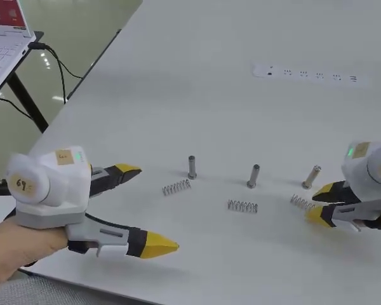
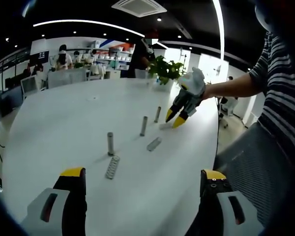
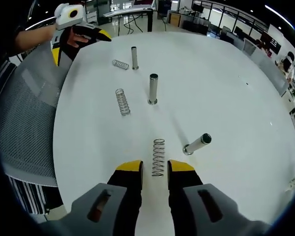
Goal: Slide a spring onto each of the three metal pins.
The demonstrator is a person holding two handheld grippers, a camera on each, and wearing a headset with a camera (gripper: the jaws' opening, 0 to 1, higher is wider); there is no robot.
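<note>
Left hand-held gripper, in your hand at the desk's near-left edge: jaws spread wide, nothing btwn them. Right of it, left spring lies flat just beside left pin, which stands upright. Mid spring lies flat on the near side of mid pin, also upright, w/ a gap btwn them. Right pin looks tilted; can't tell if it's leaning or lying. Right spring lies flat near it, one end btwn the tips of your right hand-held gripper. Its jaws are only slightly apart, and the right gripper view shows gaps either side of the spring, so it isn't clamped.
</note>
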